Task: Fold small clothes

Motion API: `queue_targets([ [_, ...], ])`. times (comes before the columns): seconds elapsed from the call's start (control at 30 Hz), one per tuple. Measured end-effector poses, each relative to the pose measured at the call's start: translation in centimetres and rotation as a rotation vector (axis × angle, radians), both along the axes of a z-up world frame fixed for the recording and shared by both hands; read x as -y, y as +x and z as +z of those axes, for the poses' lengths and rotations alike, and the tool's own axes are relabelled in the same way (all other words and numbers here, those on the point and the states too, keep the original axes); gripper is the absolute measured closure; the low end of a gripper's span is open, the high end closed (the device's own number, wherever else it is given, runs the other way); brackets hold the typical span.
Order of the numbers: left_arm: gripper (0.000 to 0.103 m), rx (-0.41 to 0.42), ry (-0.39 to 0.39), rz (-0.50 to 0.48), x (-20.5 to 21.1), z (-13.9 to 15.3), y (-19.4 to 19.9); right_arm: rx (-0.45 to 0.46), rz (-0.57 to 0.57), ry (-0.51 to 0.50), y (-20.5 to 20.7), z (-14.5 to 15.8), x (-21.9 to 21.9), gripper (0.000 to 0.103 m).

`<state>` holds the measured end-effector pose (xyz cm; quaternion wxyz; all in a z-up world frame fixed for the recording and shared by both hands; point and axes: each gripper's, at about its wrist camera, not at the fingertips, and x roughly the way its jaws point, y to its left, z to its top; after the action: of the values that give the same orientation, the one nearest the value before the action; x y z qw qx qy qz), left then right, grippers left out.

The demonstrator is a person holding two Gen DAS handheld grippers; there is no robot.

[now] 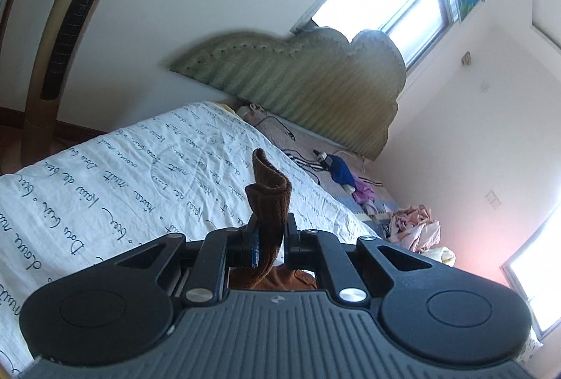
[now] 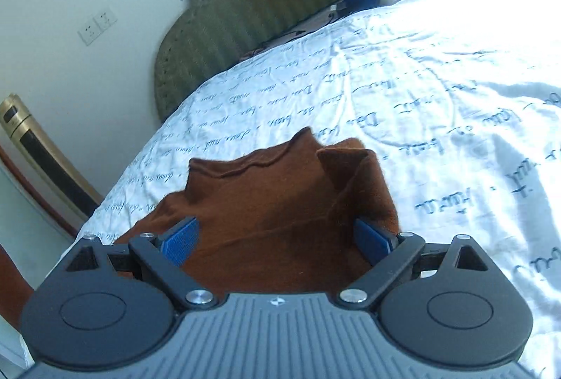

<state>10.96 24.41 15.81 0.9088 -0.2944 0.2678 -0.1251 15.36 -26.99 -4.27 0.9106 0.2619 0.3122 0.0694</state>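
Observation:
A small brown knit garment [image 1: 270,193] is pinched in my left gripper [image 1: 271,224], which is shut on a ribbed edge. That edge curls up above the fingers, and the rest of the cloth hangs below, out of sight. In the right wrist view the same brown garment [image 2: 266,189] is spread over the white bedsheet [image 2: 420,98], with one corner folded up at the right. My right gripper [image 2: 277,235] stands wide open over it. Its blue pads [image 2: 180,240] sit at either side of the cloth and do not press it.
The white sheet with dark script [image 1: 122,168] covers the bed, and a green padded headboard [image 1: 315,77] stands behind. Cables and a blue item [image 1: 338,168] lie by the headboard, with a pile of pink clothes [image 1: 417,224] beyond. A gold tower unit [image 1: 70,21] stands left of the bed.

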Motion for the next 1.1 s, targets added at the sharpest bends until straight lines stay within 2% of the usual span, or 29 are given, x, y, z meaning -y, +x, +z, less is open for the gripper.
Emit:
queue_targets([
  [0.07, 0.092, -0.019, 0.011, -0.027, 1.3, -0.6, 0.8, 0.002, -0.054, -0.018, -0.3, 0.1, 2.1, 0.005],
  [0.23, 0.092, -0.046, 0.046, -0.090, 4.3, -1.5, 2.1, -0.100, -0.132, 0.042, -0.3, -2.3, 6.9, 0.004],
  [0.3, 0.091, -0.062, 0.078, -0.111, 5.7, -1.8, 2.9, -0.077, -0.136, 0.060, -1.2, -2.1, 7.6, 0.004],
  [0.4, 0.091, -0.089, 0.127, -0.146, 8.0, -2.2, 4.0, -0.021, -0.129, 0.032, -2.6, -0.4, 7.4, 0.004],
  [0.47, 0.091, -0.102, 0.158, -0.160, 9.7, -2.3, 4.8, 0.027, -0.099, 0.029, -3.5, 1.1, 6.9, 0.004],
  [0.6, 0.091, -0.118, 0.211, -0.208, 13.3, -2.2, 6.7, 0.086, 0.032, 0.005, -4.9, 3.8, 4.6, 0.004],
  [0.8, 0.091, -0.123, 0.381, -0.302, 21.6, -2.6, 9.7, 0.105, 0.211, -0.065, -7.4, 4.9, 1.0, 0.004],
  [0.93, 0.091, -0.077, 0.533, -0.342, 27.6, -4.0, 11.6, 0.084, 0.247, -0.090, -9.4, 4.3, 1.2, 0.004],
  [1.1, 0.091, -0.030, 0.599, -0.434, 34.7, -6.5, 13.0, 0.041, 0.226, -0.120, -11.0, 3.4, 3.5, 0.004],
])
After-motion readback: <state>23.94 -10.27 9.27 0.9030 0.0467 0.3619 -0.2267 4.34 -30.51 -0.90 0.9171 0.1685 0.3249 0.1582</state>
